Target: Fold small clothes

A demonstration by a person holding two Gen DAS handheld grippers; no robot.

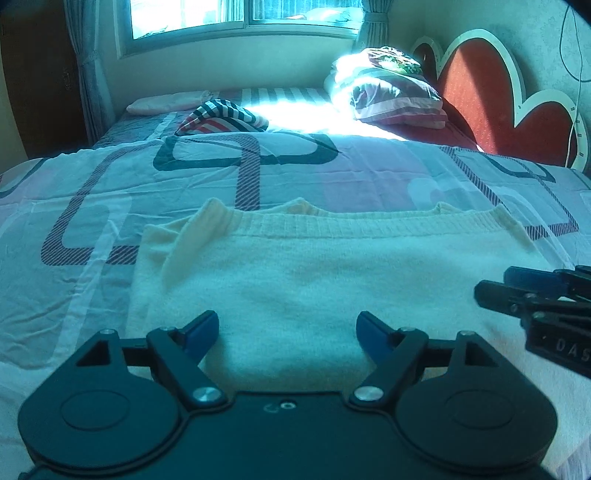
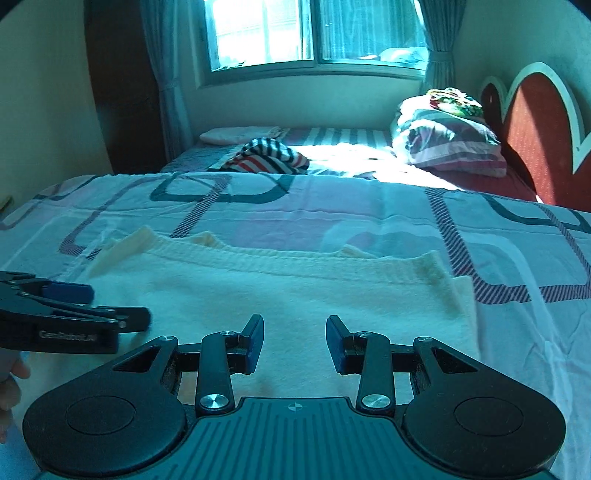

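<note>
— Blue-padded fingers (image 1: 201,334) of the left gripper (image 1: 286,332) sit closest to the lens, spread wide with nothing between them. What's under them?

— White knitted sweater (image 1: 314,280), lying flat on the patterned bedsheet (image 1: 92,206). Its near part runs beneath and past the fingers, ribbed hem on the far side.

— And the right gripper (image 2: 294,341)?

— Its fingers (image 2: 255,339) stand partly apart, gripping nothing, above the sweater's near right part; the folded right edge lies just beyond them to the right.

— Anything farther off?

— A striped garment (image 2: 269,157) well behind, pillows (image 2: 447,144) by the red headboard (image 2: 535,140), a window (image 2: 314,29) beyond.
</note>
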